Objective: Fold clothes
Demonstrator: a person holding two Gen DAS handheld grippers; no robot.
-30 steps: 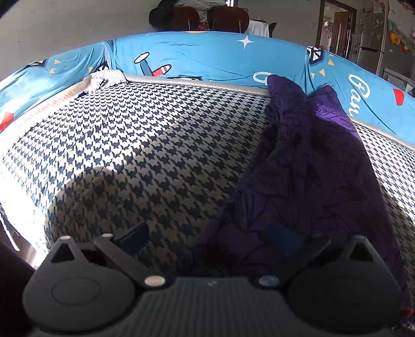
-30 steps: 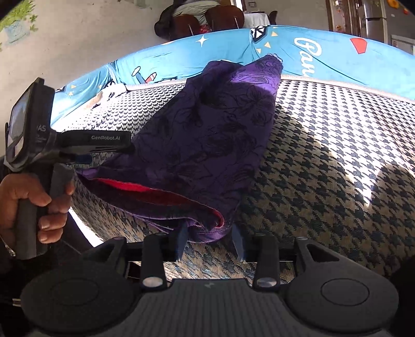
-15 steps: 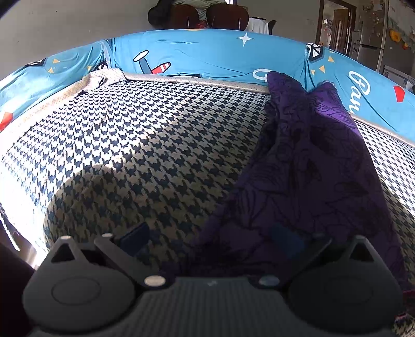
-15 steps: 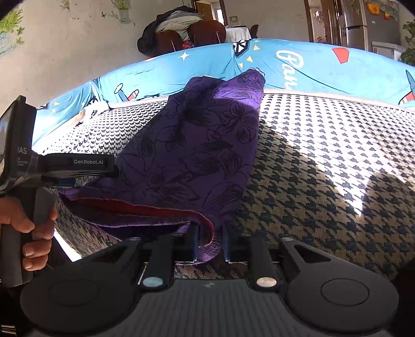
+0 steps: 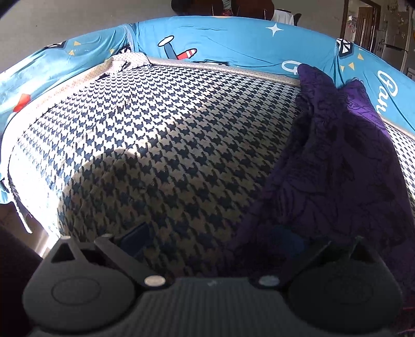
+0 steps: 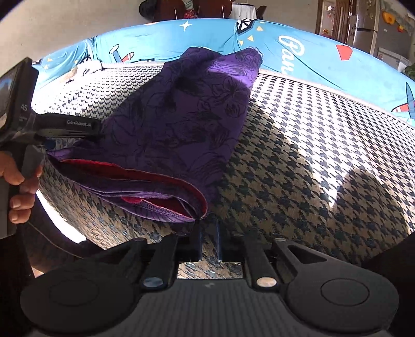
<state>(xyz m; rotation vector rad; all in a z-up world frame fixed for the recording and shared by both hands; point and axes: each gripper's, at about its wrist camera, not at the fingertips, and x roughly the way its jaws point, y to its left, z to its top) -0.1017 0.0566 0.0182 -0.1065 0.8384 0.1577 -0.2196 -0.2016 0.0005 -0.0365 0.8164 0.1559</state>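
Observation:
A purple garment [image 6: 186, 121] with a black flower print and red lining lies lengthwise on the houndstooth cover [image 6: 298, 155]. Its near hem gapes, showing the red inside. My right gripper [image 6: 208, 225] sits at the hem's near right corner, its jaws closing the last bit and pinching that corner between narrow fingers. My left gripper [image 5: 211, 238] stands wide open low over the cover. The garment [image 5: 334, 168] drapes over its right finger, and only bare cover lies between the fingers. In the right wrist view the left gripper [image 6: 75, 128] reaches in at the hem's left corner, held by a hand [image 6: 20, 186].
A blue cartoon-print padded wall [image 5: 233, 44] rings the houndstooth surface at the back and sides. Sunlight and shadows fall across the cover. Chairs [image 6: 207, 7] and a fridge [image 6: 365, 28] stand in the room beyond. The near edge drops off at the left.
My right gripper's fingers have come together on the near right corner of the hem. The left gripper stays open in much the same place. The garment lies as before.

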